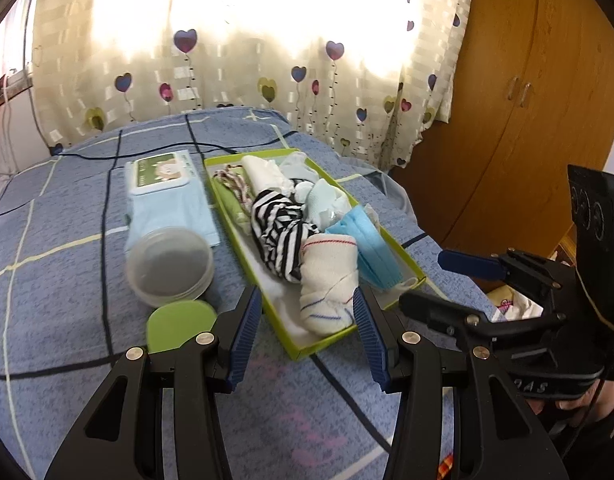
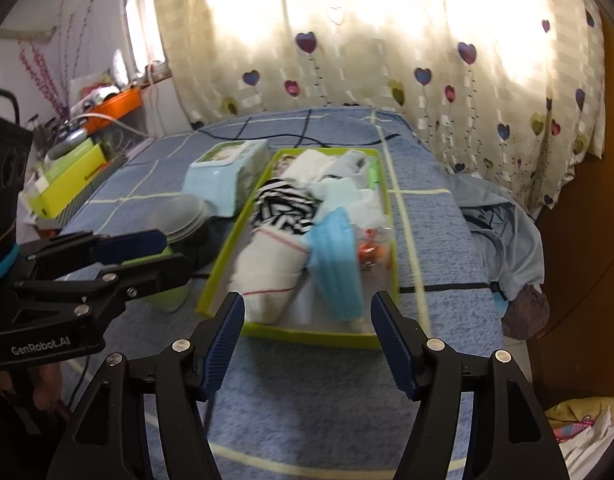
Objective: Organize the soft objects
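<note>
A lime-green tray (image 1: 299,350) (image 2: 307,334) lies on the blue checked bed. It holds soft items: a black-and-white striped cloth (image 1: 281,232) (image 2: 283,206), a rolled white sock with red and blue lines (image 1: 329,284) (image 2: 267,276), blue face masks (image 1: 371,246) (image 2: 337,264) and pale cloths at the far end. My left gripper (image 1: 307,295) (image 2: 163,255) is open at the tray's near left corner, its fingers either side of the white sock without touching it. My right gripper (image 2: 309,300) (image 1: 447,284) is open in front of the tray's near edge, with nothing between its fingers.
Left of the tray are a wet-wipes pack (image 1: 163,172) (image 2: 227,160) on a light blue cloth (image 1: 179,212), a clear round container (image 1: 169,268) and a green lid (image 1: 179,326). A wardrobe (image 1: 527,120) stands right of the bed. Bluish clothing (image 2: 503,224) hangs off the bed's right edge.
</note>
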The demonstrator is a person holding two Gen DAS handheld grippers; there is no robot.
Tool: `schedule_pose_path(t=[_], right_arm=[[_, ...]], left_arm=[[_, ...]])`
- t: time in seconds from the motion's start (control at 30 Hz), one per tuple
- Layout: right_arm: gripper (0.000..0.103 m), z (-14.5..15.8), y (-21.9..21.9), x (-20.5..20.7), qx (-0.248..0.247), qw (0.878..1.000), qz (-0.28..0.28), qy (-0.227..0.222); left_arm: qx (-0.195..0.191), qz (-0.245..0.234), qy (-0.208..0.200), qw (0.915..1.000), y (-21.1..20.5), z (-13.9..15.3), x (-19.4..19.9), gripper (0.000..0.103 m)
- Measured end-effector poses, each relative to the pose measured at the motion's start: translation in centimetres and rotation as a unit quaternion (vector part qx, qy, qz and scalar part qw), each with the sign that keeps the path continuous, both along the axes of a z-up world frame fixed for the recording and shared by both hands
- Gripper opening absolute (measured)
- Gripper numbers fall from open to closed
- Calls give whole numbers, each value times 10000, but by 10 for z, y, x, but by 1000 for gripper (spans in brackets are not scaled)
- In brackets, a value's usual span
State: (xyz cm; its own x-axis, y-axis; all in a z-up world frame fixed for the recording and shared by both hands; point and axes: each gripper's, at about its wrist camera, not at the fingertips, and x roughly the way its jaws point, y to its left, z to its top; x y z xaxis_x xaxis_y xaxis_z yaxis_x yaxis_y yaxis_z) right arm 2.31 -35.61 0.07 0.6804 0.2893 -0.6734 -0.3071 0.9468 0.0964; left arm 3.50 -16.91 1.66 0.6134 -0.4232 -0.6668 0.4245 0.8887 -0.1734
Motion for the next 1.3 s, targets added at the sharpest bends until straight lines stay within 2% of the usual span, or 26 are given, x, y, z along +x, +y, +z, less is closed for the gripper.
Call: schedule_pose_path(t=[0.27,0.5,1.3], right_arm=[[68,3,14,-15,-108,9999,78,-73],[68,2,21,-22,-173,9998,58,-51],[68,1,30,-19,-237,9997,116,-3]], left_arm=[[129,226,-48,9997,13,4,-17,49],[65,225,13,9997,21,3,-27,49],[135,383,141,9991,30,-7,-28,49]])
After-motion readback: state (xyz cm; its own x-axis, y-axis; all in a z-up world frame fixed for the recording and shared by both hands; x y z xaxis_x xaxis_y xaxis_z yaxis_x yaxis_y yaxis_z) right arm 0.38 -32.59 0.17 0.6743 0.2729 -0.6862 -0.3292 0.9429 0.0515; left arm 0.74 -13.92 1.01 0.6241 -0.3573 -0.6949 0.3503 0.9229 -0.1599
